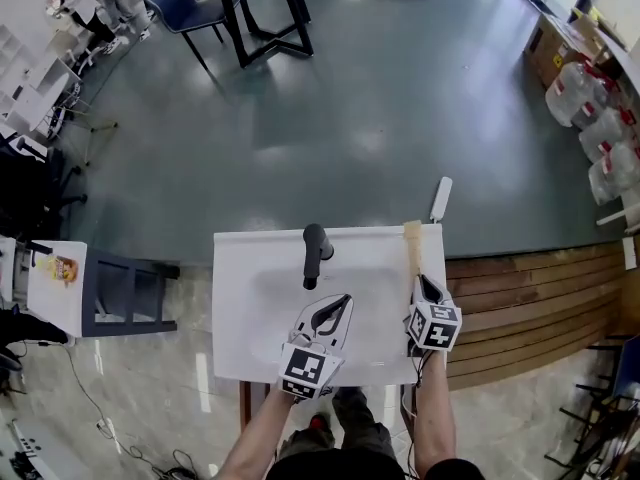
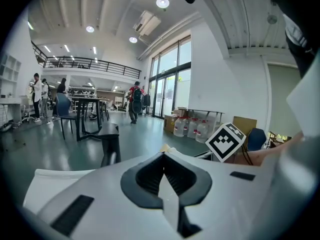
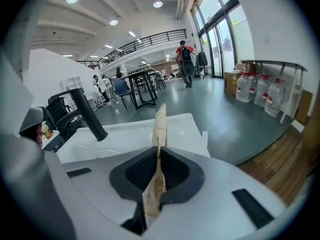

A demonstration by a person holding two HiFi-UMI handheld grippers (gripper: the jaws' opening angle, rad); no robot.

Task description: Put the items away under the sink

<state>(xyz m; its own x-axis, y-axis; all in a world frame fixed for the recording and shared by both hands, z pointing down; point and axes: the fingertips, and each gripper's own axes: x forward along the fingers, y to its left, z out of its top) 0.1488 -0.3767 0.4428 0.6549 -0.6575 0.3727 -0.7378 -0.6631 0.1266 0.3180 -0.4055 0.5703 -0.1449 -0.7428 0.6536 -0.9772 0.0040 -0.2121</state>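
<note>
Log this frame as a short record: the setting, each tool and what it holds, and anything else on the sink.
Setting: white sink with a black faucet, standing in an open hall
Left tool: jaws together, nothing between them, over the basin
Right tool: shut on a thin tan item at the sink's right edge
Other: white object jutting past the back right corner

White sink unit (image 1: 235, 268) stands at lower centre of frame, black faucet (image 1: 316, 253) at its far edge. Left gripper (image 1: 345, 301) is over the basin, tips together. Right gripper (image 1: 421, 282) is at the sink's right edge, its tips meeting the near end of a tan strip (image 1: 412, 248) that runs along that edge. Wooden decking (image 1: 530, 298) adjoins at the right.
</note>
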